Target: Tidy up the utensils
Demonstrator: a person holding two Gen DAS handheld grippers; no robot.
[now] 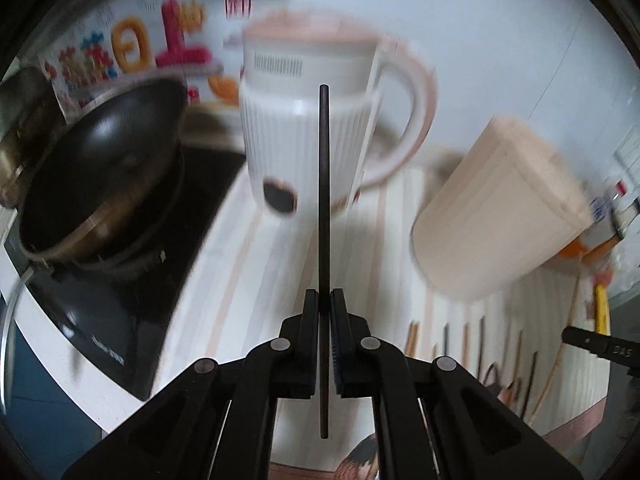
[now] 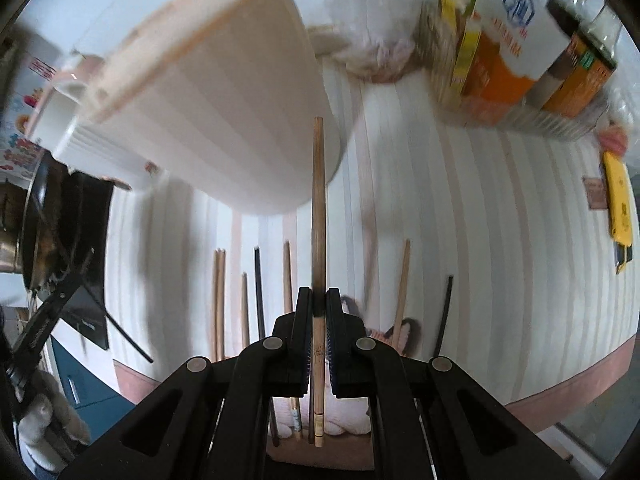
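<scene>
The left gripper (image 1: pixel 324 300) pinches a thin, light black chopstick (image 1: pixel 324 200) near its middle; the right gripper (image 2: pixel 319 300) pinches a stiff, smooth wooden chopstick (image 2: pixel 318 208) low down; both could slip.

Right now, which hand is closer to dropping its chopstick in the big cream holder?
Probably the right gripper: its wooden chopstick points at the cream holder looming just ahead. The left gripper's black chopstick faces the white jug.

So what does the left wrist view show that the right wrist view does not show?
Only the left wrist view: the left gripper shut on a dark chopstick, and the white jug's handle. Only the right wrist view: the right gripper shut on a wooden chopstick, bottles, a plastic bag. Both: the beige container, loose chopsticks on the striped cloth.
</scene>
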